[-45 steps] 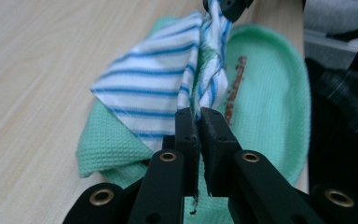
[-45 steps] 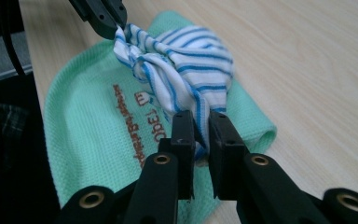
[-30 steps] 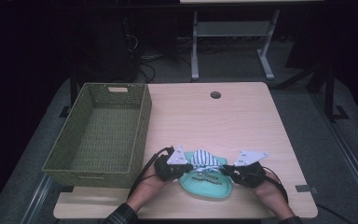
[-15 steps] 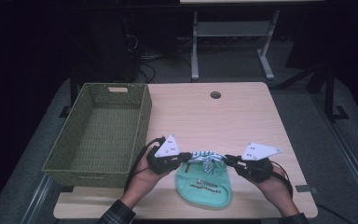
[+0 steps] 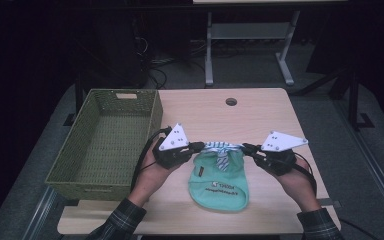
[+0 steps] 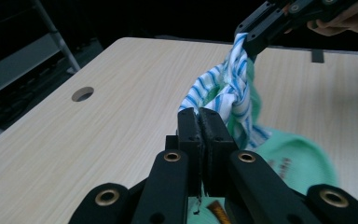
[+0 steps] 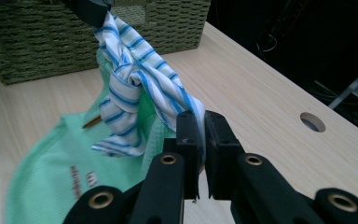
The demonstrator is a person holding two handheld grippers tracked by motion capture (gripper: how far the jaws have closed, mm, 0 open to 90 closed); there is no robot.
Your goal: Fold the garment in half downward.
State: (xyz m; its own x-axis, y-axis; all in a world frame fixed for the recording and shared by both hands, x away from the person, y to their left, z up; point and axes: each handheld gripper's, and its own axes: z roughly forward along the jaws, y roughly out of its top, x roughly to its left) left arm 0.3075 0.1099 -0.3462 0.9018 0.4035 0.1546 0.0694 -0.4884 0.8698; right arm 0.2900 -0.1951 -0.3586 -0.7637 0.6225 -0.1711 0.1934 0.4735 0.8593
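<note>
Two grippers, one garment. High view: left gripper (image 5: 198, 146) and right gripper (image 5: 246, 148) each pinch an end of the striped collar (image 5: 222, 146) of a green bib (image 5: 219, 183), which hangs between them over the near part of the table (image 5: 260, 111). To do the lift well: hold both ends level, hold the collar taut, and get the hem free of the table before swinging toward the wicker basket (image 5: 105, 137). Whether the hem touches the wood is hard to tell from above.

Left gripper view: jaws clamped on the striped cloth (image 6: 223, 91), almost no gap. The print on the bib is blurred, and the right gripper (image 6: 254, 39) is cut off at the top.

Right gripper view: jaws closed on the collar (image 7: 140, 84), and the knot sits midway. The basket (image 7: 51, 42) is cropped, its inside hidden.
</note>
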